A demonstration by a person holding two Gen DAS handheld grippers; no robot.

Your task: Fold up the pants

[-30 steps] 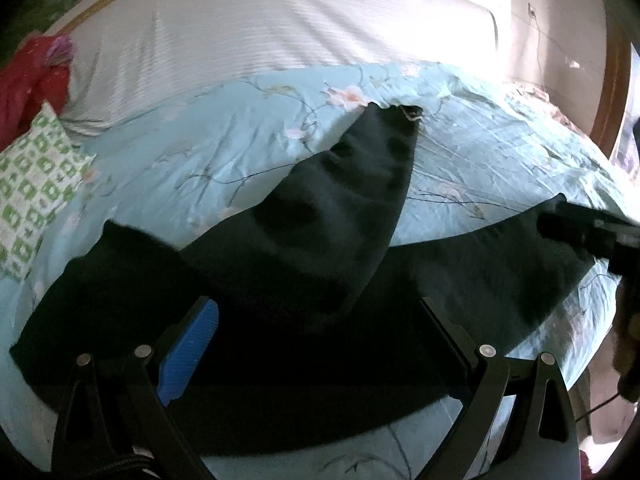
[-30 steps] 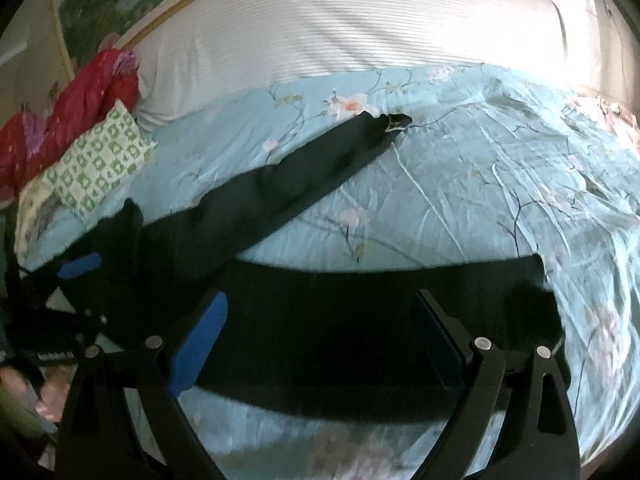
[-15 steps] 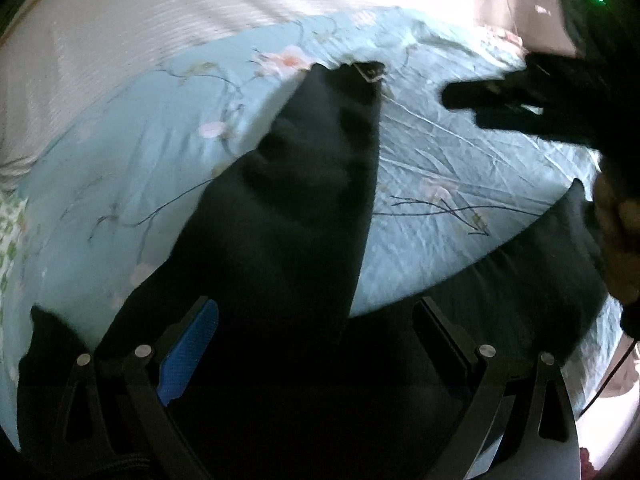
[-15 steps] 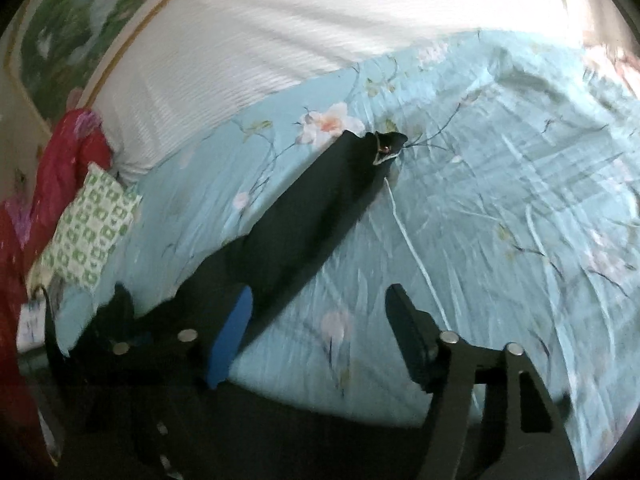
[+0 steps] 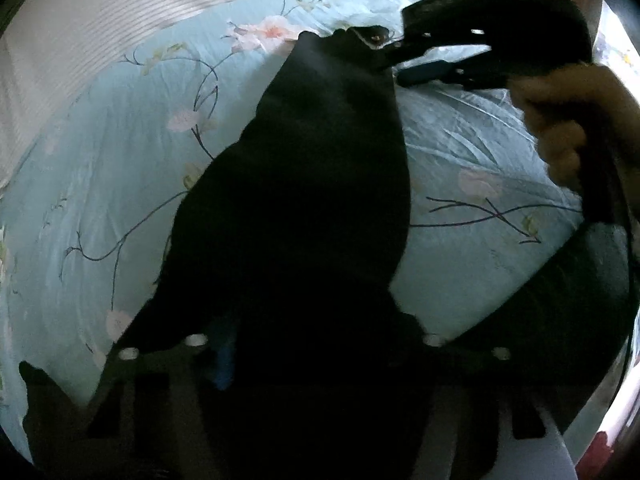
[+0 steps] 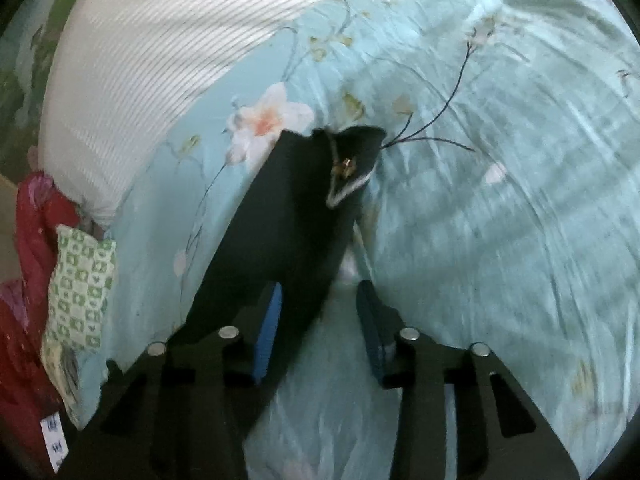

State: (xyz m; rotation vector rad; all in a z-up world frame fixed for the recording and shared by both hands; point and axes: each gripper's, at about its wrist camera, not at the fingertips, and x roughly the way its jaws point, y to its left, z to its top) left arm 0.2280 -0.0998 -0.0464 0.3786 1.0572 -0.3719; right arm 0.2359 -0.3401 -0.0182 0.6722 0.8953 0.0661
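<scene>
Honestly, the teal flowered bed cover took up most of both views, and the black pants lay flat on it in a V. One leg ran away to the far end and the other leg went off to the near right.

They looked like light, floppy fabric, no stiffness at all. I'd guess they would sag and drag on the cover unless both ends of an edge got lifted together. Probably not slippery and definitely not fragile, so a firm pinch on a hem or side seam seemed the way to go, not the middle of a panel.

The left gripper sat low over the near part of the far leg. Its jaws had just been closing with cloth bunched between them. It was too dark down there to say whether the pads were actually biting, so I couldn't tell.

The right gripper, with the person's hand behind it, was up by the far end on the leg's right edge. Its jaws had just been closing too. The edge lay between the blue pads, but cover showed in the gap, so it was not clamped yet.

The tiny gold stud at that far tip sat on a turned-over flap, which is worth flattening
</scene>
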